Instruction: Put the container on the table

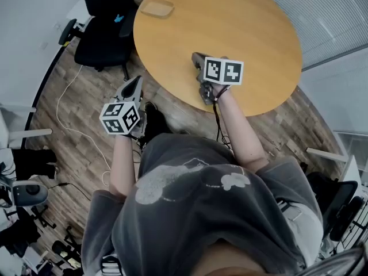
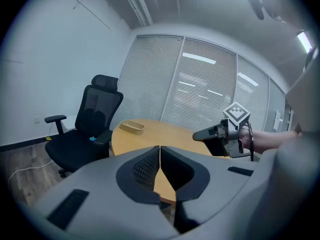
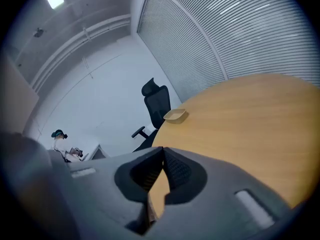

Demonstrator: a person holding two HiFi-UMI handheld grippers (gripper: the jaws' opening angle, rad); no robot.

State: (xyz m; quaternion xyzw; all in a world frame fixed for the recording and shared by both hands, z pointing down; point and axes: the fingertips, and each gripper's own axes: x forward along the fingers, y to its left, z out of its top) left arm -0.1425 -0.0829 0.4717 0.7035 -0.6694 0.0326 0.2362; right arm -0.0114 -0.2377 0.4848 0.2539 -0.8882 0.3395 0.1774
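A shallow tan container (image 1: pixel 157 8) rests on the round wooden table (image 1: pixel 241 33), near its far left edge beside the chair. It also shows in the left gripper view, container (image 2: pixel 132 127), and in the right gripper view, container (image 3: pixel 175 115), far from both grippers. My left gripper (image 1: pixel 138 83) hangs over the floor just off the table's near left edge, its jaws shut and empty (image 2: pixel 160 148). My right gripper (image 1: pixel 197 57) is over the table's near part, shut with nothing in it (image 3: pixel 163 151). The right gripper (image 2: pixel 197 135) also shows from the left one.
A black office chair (image 1: pixel 106 27) stands at the table's far left, close to the container. A white cable (image 1: pixel 63 114) lies on the wood floor. Blinds (image 1: pixel 322 10) run along the right side. Dark equipment (image 1: pixel 26 194) sits at the lower left.
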